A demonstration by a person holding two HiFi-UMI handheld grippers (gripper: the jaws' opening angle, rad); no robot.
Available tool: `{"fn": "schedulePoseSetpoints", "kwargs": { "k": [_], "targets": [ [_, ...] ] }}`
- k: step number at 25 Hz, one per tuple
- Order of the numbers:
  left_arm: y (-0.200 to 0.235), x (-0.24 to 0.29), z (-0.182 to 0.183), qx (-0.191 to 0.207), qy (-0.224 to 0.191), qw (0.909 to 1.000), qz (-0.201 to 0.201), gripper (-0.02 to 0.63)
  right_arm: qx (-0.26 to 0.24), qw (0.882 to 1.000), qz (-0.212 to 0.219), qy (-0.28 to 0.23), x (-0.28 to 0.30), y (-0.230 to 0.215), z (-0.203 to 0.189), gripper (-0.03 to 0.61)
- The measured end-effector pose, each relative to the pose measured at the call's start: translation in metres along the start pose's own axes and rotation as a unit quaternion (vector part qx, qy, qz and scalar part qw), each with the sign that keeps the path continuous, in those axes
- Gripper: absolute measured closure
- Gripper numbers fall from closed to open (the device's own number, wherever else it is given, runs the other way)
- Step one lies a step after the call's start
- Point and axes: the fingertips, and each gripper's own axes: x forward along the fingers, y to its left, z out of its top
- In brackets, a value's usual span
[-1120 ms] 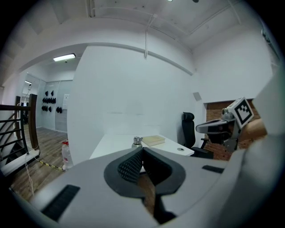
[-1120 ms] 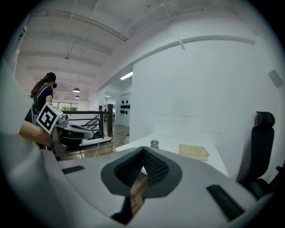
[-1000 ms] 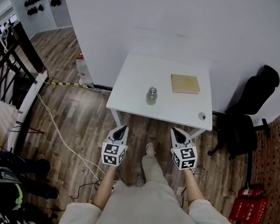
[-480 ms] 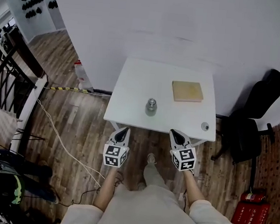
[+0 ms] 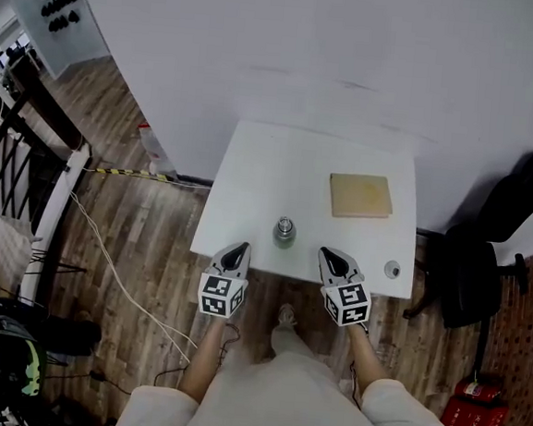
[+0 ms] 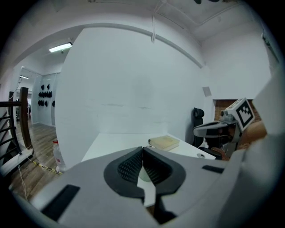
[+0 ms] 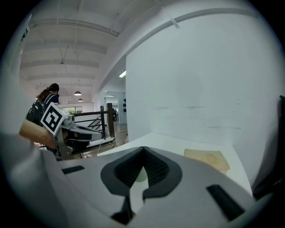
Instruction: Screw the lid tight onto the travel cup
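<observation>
While both pairs of jaws are closed on nothing, the travel cup stands upright near the front edge of the table, just ahead of and between the left gripper and the right gripper, about equally near both. It looks small and grey. A small round piece, perhaps the lid, lies toward the right front corner.

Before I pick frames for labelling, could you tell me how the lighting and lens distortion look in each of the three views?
Head view: soft, even light, no glare on the white table; mild wide-angle bowing. Left gripper view: strong fisheye with black corners, one bright ceiling light. Right gripper view: same fisheye; the right gripper fills the lower frame.
</observation>
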Motion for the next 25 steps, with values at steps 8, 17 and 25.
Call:
{"fn": "schedulePoseSetpoints", "kwargs": {
  "k": [8,17,25],
  "targets": [
    [0.02,0.048,0.026,-0.003,-0.001,0.9998,0.02,0.606,-0.004,1.0,0.02,-0.012,0.046,-0.036,0.029,0.58],
    [0.029,0.083,0.035,0.003,0.005,0.9997,0.025,0.606,0.0,0.999,0.036,-0.014,0.081,-0.059,0.037,0.58],
    [0.04,0.101,0.035,0.002,0.013,0.9998,0.015,0.606,0.014,0.999,0.037,-0.004,0.1,-0.062,0.027,0.58]
  ]
}}
